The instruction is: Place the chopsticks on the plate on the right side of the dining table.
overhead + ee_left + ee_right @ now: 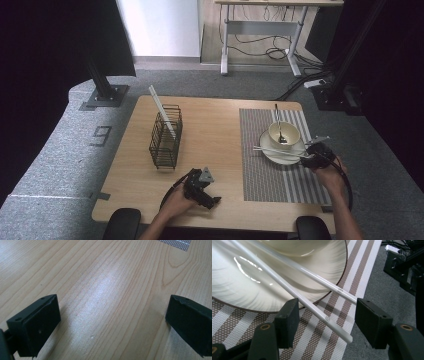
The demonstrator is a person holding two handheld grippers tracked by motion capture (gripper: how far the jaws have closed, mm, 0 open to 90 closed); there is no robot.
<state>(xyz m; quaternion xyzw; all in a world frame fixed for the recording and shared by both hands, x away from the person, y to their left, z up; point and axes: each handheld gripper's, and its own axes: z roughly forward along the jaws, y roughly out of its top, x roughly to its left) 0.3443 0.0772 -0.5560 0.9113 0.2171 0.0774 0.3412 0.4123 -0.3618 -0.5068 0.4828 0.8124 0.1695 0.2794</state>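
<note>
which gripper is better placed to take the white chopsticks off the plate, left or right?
Right. The right gripper has its open jaws either side of the ends of the white chopsticks at the rim of the plate. The left gripper rests open over bare table, well away from them.

Both forearms reach forward, the left gripper (pixel 212 197) and right gripper (pixel 303 156) each with fingers spread apart.
</note>
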